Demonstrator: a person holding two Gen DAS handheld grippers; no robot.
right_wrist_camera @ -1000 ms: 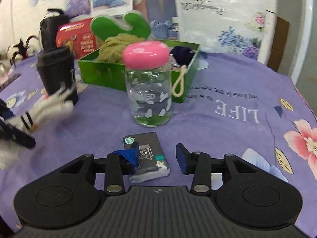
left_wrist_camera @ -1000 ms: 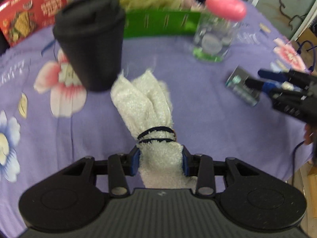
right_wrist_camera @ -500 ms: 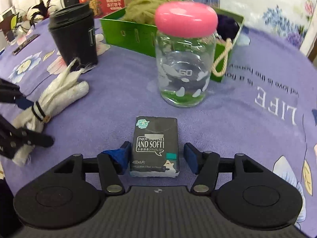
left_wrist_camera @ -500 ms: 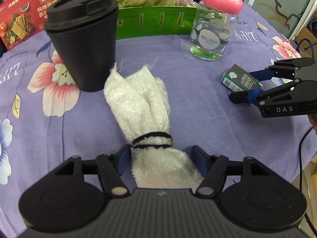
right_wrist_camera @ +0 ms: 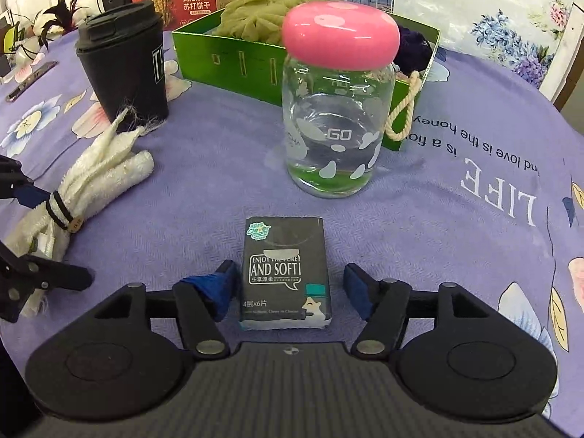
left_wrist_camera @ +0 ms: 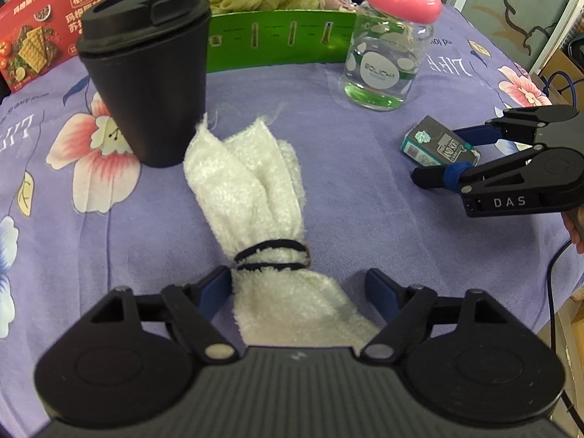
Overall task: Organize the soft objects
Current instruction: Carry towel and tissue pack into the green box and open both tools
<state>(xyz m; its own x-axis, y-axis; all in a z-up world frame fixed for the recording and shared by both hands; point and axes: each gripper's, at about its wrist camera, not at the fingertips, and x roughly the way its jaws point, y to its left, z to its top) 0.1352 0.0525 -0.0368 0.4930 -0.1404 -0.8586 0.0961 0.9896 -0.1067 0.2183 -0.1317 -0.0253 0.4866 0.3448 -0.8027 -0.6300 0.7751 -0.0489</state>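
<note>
The left gripper (left_wrist_camera: pixel 298 288) sits low over the counter (left_wrist_camera: pixel 365 189), jaws opening, with the tied end of the white towel bundle (left_wrist_camera: pixel 252 189) between them; one pad sits against the fluff, the other stands clear, so nothing is really gripped. The bundle's long axis runs straight ahead from the gripper, toward the black cup (left_wrist_camera: pixel 146 69). Over on the right, the right gripper (right_wrist_camera: pixel 288 288) has its jaws opening too, straddling the tissue pack (right_wrist_camera: pixel 286 273), which lies lengthwise between the pads, one beside it and the other apart. The green box (right_wrist_camera: pixel 233 62) waits beyond the glass jar (right_wrist_camera: pixel 337 109), likely where both soft things belong, and each hand has its own piece right at the fingertips
</note>
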